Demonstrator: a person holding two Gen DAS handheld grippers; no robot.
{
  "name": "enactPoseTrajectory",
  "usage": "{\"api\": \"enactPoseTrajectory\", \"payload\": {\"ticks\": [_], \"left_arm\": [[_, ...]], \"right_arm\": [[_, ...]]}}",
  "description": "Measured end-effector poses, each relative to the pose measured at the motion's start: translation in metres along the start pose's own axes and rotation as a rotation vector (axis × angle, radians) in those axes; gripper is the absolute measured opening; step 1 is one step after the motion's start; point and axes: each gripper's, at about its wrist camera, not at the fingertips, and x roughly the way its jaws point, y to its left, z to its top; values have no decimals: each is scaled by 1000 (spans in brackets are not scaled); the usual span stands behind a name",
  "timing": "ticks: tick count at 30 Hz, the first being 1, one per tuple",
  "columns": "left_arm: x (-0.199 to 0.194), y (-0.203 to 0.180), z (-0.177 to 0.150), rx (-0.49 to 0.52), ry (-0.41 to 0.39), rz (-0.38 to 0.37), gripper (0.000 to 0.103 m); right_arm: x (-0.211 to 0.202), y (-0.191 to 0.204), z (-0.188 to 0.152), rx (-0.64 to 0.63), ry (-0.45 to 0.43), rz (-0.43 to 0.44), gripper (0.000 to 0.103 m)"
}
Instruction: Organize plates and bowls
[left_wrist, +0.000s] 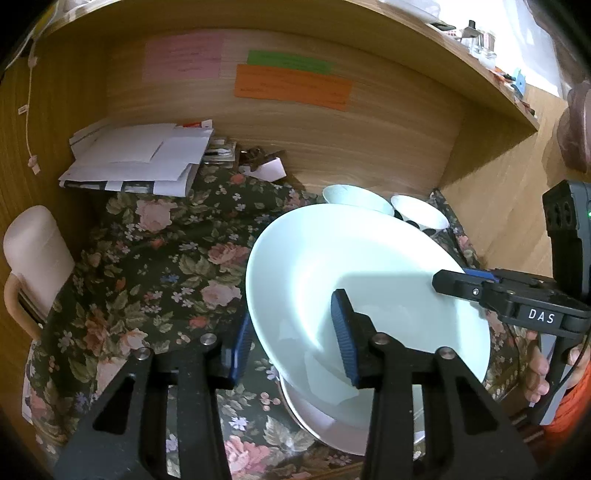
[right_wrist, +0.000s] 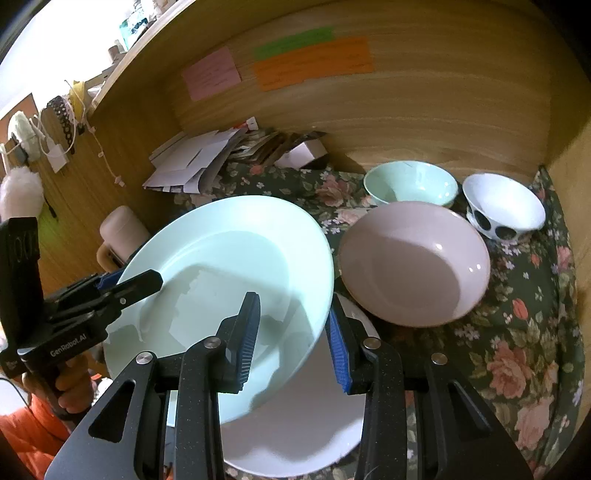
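A pale green plate (left_wrist: 369, 280) (right_wrist: 229, 280) hangs tilted just above a white plate (left_wrist: 332, 432) (right_wrist: 306, 417) on the floral cloth. My left gripper (left_wrist: 291, 343) straddles its left rim, and it also shows in the right wrist view (right_wrist: 140, 280). My right gripper (right_wrist: 291, 339) straddles its right rim, and it also shows in the left wrist view (left_wrist: 454, 284). Both sets of jaws stand wider than the rim. A pink plate (right_wrist: 413, 262), a green bowl (right_wrist: 410, 184) (left_wrist: 354, 197) and a white spotted bowl (right_wrist: 502, 206) (left_wrist: 419, 214) sit behind.
A wooden back wall (left_wrist: 332, 147) and side wall (right_wrist: 569, 177) box in the alcove. A stack of papers (left_wrist: 136, 158) (right_wrist: 195, 162) lies at the back left. A pink container (left_wrist: 33, 254) (right_wrist: 118, 229) stands on the left.
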Motion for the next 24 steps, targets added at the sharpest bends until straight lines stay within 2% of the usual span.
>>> {"api": "enactPoseTrajectory", "payload": {"ticks": [8,24], "left_arm": [[-2,-12,-8,11,1,-1,34],[13,-17,-33,-7,76,-20,34]], "right_arm": [[-12,-8,-13,27,-4,-5,33],[-7,-20,-43,76,41,-10,33]]}}
